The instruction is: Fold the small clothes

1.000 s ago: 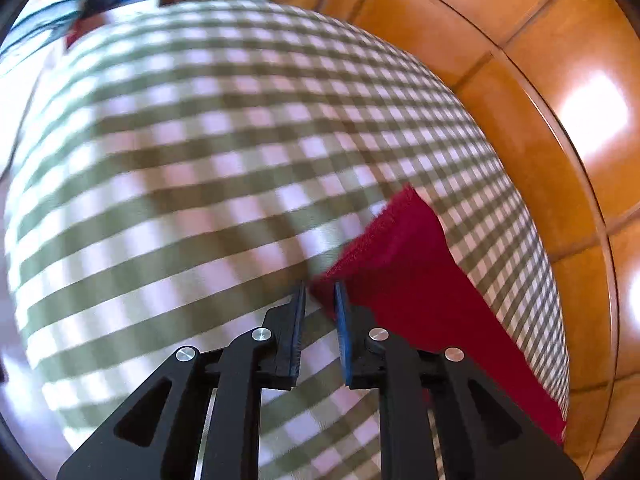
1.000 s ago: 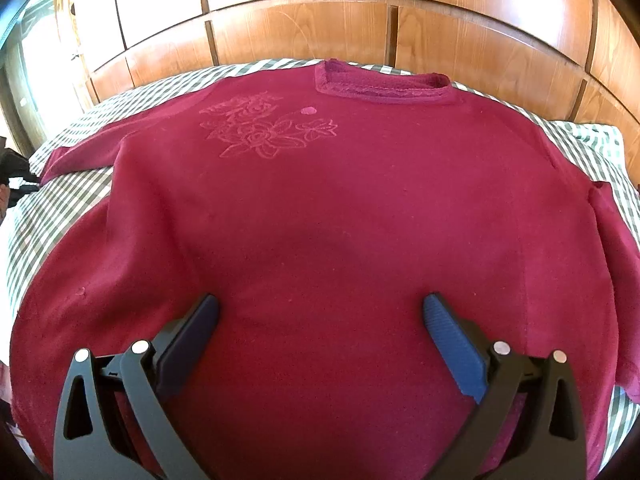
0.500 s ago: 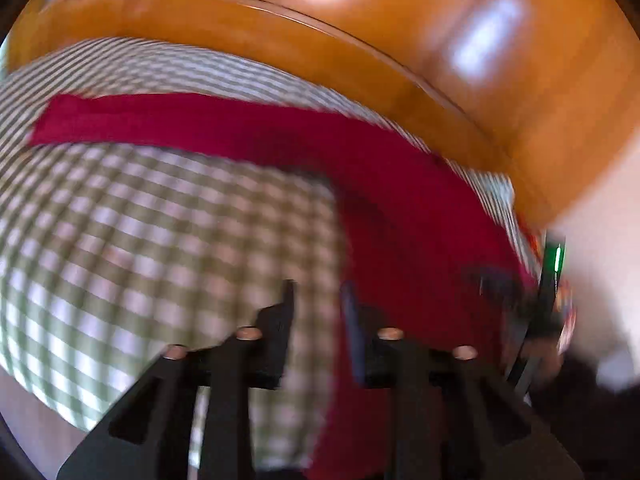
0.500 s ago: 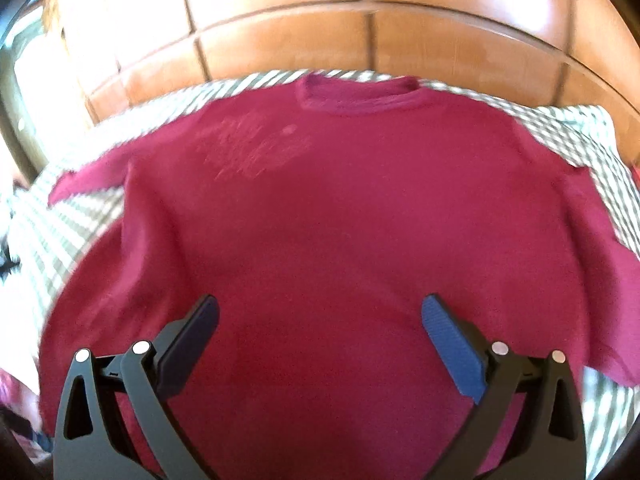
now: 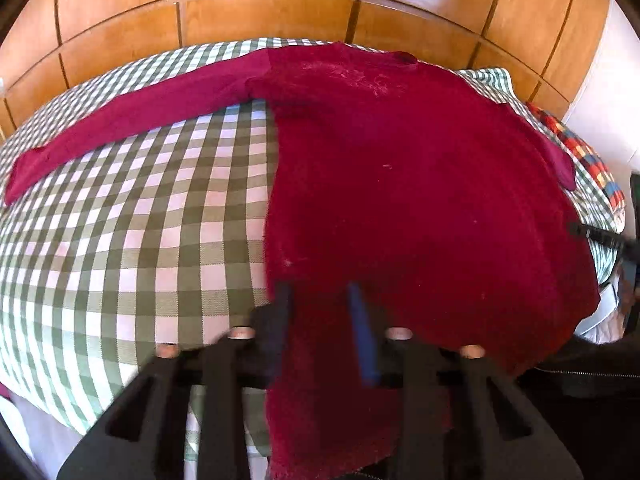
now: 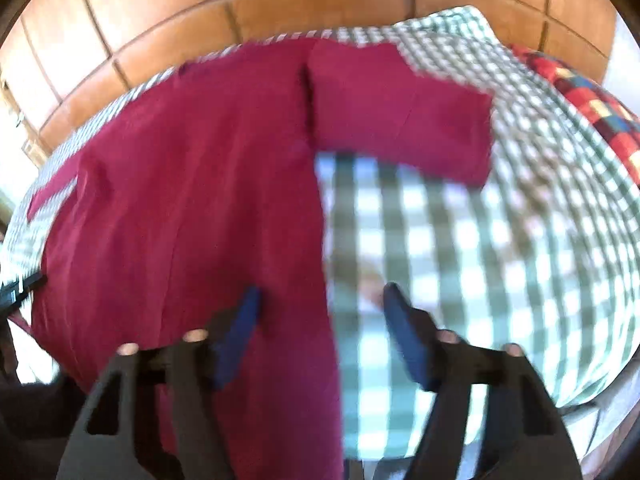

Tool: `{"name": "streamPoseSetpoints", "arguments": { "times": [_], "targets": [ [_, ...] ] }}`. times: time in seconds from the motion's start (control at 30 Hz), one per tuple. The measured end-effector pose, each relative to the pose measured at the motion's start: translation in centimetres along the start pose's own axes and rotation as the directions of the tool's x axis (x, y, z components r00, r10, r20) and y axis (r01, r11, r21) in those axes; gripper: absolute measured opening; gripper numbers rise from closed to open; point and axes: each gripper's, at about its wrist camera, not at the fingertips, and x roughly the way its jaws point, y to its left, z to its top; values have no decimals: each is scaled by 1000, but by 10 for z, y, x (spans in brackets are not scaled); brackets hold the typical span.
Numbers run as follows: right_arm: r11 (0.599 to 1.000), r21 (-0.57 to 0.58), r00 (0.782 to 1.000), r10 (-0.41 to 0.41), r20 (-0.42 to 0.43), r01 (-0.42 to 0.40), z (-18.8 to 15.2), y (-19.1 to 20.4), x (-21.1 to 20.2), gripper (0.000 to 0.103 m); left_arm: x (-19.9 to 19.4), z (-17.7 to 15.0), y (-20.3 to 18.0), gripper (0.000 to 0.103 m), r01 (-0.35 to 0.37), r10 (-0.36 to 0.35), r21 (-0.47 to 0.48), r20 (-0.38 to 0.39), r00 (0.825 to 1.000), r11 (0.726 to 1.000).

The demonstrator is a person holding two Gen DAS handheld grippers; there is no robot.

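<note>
A dark red sweater [image 5: 400, 200] lies flat, front up, on a green checked cloth [image 5: 120, 240]. Its long left sleeve [image 5: 140, 120] stretches out to the left. My left gripper [image 5: 320, 300] is at the sweater's lower left hem. Its jaws are closing, still a little apart, with the hem edge between them. In the right wrist view the sweater [image 6: 180, 200] fills the left half, and its right sleeve [image 6: 400, 120] lies out sideways. My right gripper [image 6: 320, 300] straddles the sweater's right side edge near the hem. Those jaws are closing too, with a wide gap left.
Wooden panelling [image 5: 280, 8] rises behind the far edge of the cloth. A multicoloured checked cushion [image 5: 580, 152] sits at the far right, seen again as the cushion [image 6: 592, 112]. Bare checked cloth [image 6: 480, 240] lies right of the sweater. The near edge of the cloth drops away below both grippers.
My left gripper left the sleeve cuff and swung round to the sweater's lower left hem. My right gripper slid from the sweater's middle to its right edge, and its jaws narrowed.
</note>
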Motion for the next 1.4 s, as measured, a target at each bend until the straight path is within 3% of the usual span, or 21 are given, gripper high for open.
{"name": "streamPoseSetpoints", "arguments": {
  "times": [0.03,0.07,0.2,0.23,0.3,0.37,0.4,0.47,0.5,0.53,0.6,0.67,0.73,0.83,0.9,0.97,1.0,1.03,1.2,1.3,1.4],
  "targets": [
    [1000,-29,1000,8,11,-8,-2,7,-1,23,3,2,8,7,7,-7,-26,-5,1000,1000],
    [998,-50,999,33,5,-33,0,13,-2,14,1,4,16,6,40,-40,-70,2,999,997],
    [995,-63,997,78,25,-76,13,10,-19,10,-28,-6,44,5,207,-194,-240,76,978,948],
    [996,-62,997,68,28,-66,15,5,-22,10,-33,-15,50,4,250,-235,-294,88,968,923],
    [997,-51,999,51,-9,-51,11,-7,-17,10,-29,-29,50,4,261,-255,-339,62,965,904],
    [997,-58,997,51,-54,-54,2,-14,-8,12,-14,-46,52,5,246,-269,-403,-1,963,881],
    [997,-55,997,50,-55,-53,1,-15,-5,15,-11,-49,56,5,274,-306,-435,-5,952,858],
    [996,2,996,86,-39,-86,4,-22,-7,31,-15,-44,60,7,271,-302,-456,6,953,848],
    [995,24,995,95,-23,-95,6,-26,-9,49,-19,-41,62,7,268,-295,-461,15,955,846],
    [996,36,997,82,6,-82,10,-31,-15,60,-28,-37,66,7,256,-270,-452,34,962,854],
    [998,54,997,3,76,-7,19,-43,-26,60,-40,-29,69,7,215,-209,-438,62,976,873],
    [993,117,993,-46,111,33,33,-63,-30,60,-56,-18,70,7,203,-169,-423,117,979,883],
    [976,217,992,-36,120,9,43,-85,-27,63,-61,-8,63,7,193,-150,-391,138,979,900],
    [915,401,987,-28,160,-39,61,-121,-13,63,-54,10,50,7,204,-163,-361,141,977,910],
    [900,433,986,-20,167,-55,68,-138,-8,63,-46,22,35,7,198,-162,-328,133,978,924],
    [897,438,989,-2,150,-65,83,-141,6,55,-37,34,18,7,205,-176,-290,124,977,935],
    [897,436,991,12,133,-69,87,-143,11,24,-32,39,12,7,205,-178,-270,119,977,941],
    [900,430,993,26,116,-74,93,-143,15,5,-30,40,2,7,192,-169,-240,111,979,952],
    [925,373,973,-14,230,-74,109,-151,-37,4,-9,58,-23,7,186,-176,-156,75,981,970],
    [924,381,948,-94,306,-31,124,-173,-78,4,2,64,-28,7,200,-194,-149,56,979,968],
    [904,421,915,-228,332,73,145,-206,-106,4,11,70,-36,7,206,-202,-142,42,979,968]
  ]
}}
